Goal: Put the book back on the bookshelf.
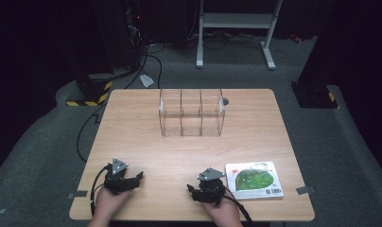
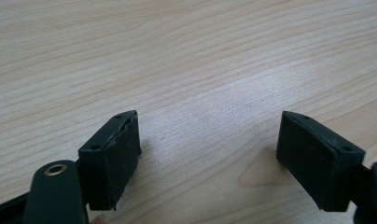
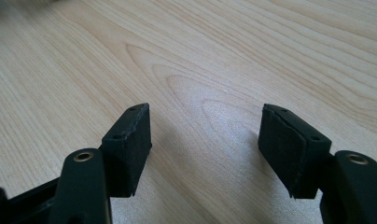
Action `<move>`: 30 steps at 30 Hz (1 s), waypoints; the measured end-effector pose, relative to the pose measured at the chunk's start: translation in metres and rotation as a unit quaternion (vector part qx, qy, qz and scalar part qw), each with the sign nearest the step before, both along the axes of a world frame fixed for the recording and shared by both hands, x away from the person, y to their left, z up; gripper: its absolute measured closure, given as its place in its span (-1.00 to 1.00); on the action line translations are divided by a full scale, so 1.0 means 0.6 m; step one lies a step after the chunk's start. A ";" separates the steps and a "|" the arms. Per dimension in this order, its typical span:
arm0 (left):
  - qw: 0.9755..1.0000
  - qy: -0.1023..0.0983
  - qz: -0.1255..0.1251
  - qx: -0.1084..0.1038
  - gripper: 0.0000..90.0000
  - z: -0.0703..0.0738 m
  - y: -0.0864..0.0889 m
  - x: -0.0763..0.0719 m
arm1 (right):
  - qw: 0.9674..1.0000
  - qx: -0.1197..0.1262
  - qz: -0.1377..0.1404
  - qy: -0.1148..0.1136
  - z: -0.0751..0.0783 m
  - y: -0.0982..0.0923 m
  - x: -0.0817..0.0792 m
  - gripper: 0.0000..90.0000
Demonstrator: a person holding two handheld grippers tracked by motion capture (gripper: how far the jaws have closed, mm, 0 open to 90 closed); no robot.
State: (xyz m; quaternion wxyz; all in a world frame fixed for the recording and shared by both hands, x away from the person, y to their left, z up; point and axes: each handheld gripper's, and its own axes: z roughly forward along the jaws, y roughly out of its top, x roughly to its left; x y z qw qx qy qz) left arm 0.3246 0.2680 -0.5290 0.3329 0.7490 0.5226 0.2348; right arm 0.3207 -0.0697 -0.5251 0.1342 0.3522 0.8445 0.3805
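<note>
The left gripper [image 1: 131,181] is seen resting low at the desk's [image 1: 189,151] near edge, toward the left corner, its jaws spread wide with nothing between them. The right gripper [image 1: 203,189] is held at the same near edge, right of centre, its jaws likewise parted and empty. In the left gripper view, the left gripper [image 2: 209,140] is shown from behind its own jaws, with bare wood grain between the pads; the same is shown for the right gripper [image 3: 206,133] in the right gripper view.

Just beside the right gripper, toward the near right corner, a book [image 1: 253,179] with a green and white cover is laid flat. At the middle of the far edge a clear organizer [image 1: 192,113] of three compartments is stood upright; its compartments appear empty.

The work is judged not yet begun: the book is untouched, and nothing has been placed in the organizer. What is left is presumably the grasping of the book and its transfer to a compartment.

The book and organizer are supplied by the high view. The gap between the pads, hard to gauge from above, is made plain by the gripper views.
</note>
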 end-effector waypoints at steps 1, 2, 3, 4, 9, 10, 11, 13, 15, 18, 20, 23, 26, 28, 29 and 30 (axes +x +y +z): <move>1.000 -0.001 0.002 0.000 -0.52 0.000 -0.001 0.001 | 1.000 -0.001 0.000 -0.001 0.000 0.000 0.000 -0.24; 1.000 -0.001 0.004 0.000 -0.52 0.000 -0.002 0.002 | 1.000 -0.002 0.000 -0.001 0.000 0.000 0.000 -0.24; 1.000 0.000 0.006 0.001 -0.52 0.000 -0.003 0.002 | 1.000 -0.003 -0.001 0.000 0.000 0.000 -0.001 -0.24; 1.000 0.000 0.006 0.001 -0.53 0.000 -0.003 0.002 | 1.000 -0.003 -0.001 0.000 0.000 0.000 -0.001 -0.24; 1.000 0.000 0.008 -0.001 -0.53 0.000 -0.005 0.002 | 0.999 -0.028 -0.003 -0.015 0.000 0.008 -0.006 -0.27; 1.000 -0.001 0.007 0.000 -0.53 0.000 -0.005 0.002 | 0.999 -0.028 -0.003 -0.016 0.000 0.008 -0.005 -0.27; 1.000 -0.001 0.007 0.000 -0.53 0.000 -0.005 0.002 | 1.000 -0.027 -0.005 -0.015 0.000 0.007 -0.005 -0.27; 1.000 0.000 0.007 0.000 -0.53 0.000 -0.005 0.002 | 1.000 -0.026 -0.008 -0.013 0.000 0.007 -0.005 -0.27; 1.000 0.000 0.007 0.000 -0.53 0.000 -0.005 0.002 | 1.000 -0.026 -0.008 -0.013 0.000 0.007 -0.005 -0.28; 1.000 0.000 0.008 0.000 -0.53 0.000 -0.005 0.002 | 1.000 -0.024 -0.012 -0.013 0.000 0.006 -0.004 -0.28; 1.000 0.000 0.008 0.000 -0.53 0.000 -0.005 0.003 | 1.000 -0.021 -0.012 -0.012 0.000 0.005 -0.004 -0.30; 1.000 0.001 0.008 0.001 -0.53 0.000 -0.005 0.003 | 1.000 -0.016 -0.018 -0.009 0.000 0.003 -0.003 -0.25; 1.000 0.000 0.010 0.001 -0.52 0.000 -0.006 0.003 | 1.000 0.000 -0.027 -0.001 0.003 -0.003 -0.001 -0.19; 1.000 0.000 0.012 0.001 -0.52 0.000 -0.006 0.003 | 0.999 0.024 -0.030 -0.007 0.011 -0.012 0.000 -0.18; 1.000 0.000 0.012 0.001 -0.52 0.000 -0.006 0.003 | 0.999 0.024 -0.030 -0.007 0.011 -0.012 0.000 -0.18; 1.000 0.001 0.013 0.001 -0.52 0.001 -0.007 0.002 | 0.999 0.028 -0.035 -0.017 0.020 -0.021 0.000 -0.17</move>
